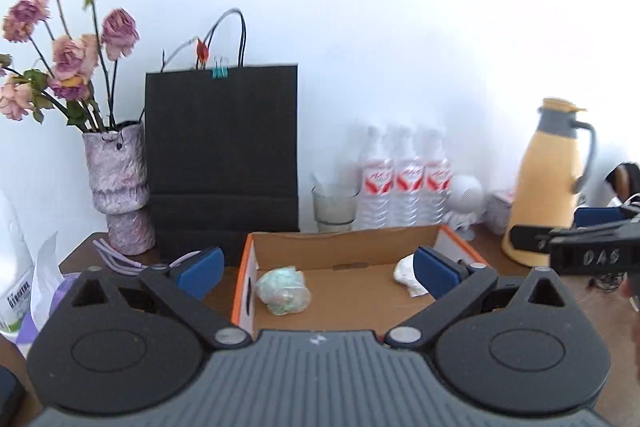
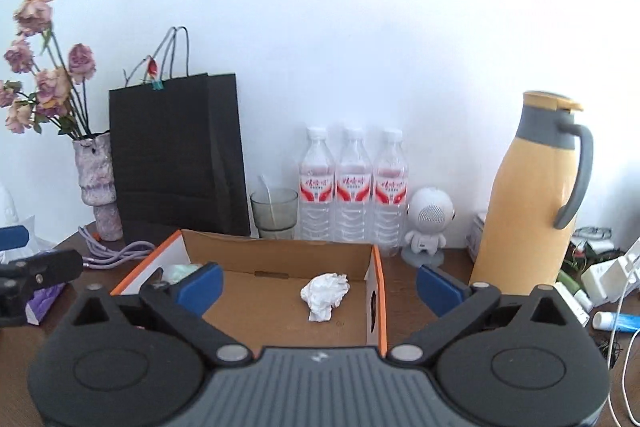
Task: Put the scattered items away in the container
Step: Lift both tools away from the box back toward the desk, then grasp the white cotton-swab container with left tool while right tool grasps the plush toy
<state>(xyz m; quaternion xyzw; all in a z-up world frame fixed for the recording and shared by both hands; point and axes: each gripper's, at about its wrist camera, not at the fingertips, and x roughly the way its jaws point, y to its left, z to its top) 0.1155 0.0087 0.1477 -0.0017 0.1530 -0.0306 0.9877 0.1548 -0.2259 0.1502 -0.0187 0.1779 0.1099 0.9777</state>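
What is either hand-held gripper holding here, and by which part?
Nothing. The left hand-held gripper and right hand-held gripper are both open and empty; the two crumpled wads lie in the cardboard box.

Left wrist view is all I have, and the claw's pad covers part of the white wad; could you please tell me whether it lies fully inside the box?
Observer: Yes. The right wrist view shows the whole white wad lying on the floor of the cardboard box, near its right wall.
Operator: Thank you. Is anything scattered to the right of the yellow flask?
Observer: A blue and white tube lies on the table there, outside the box.
Operator: And is the right claw holding anything?
Observer: No, it is open and empty.
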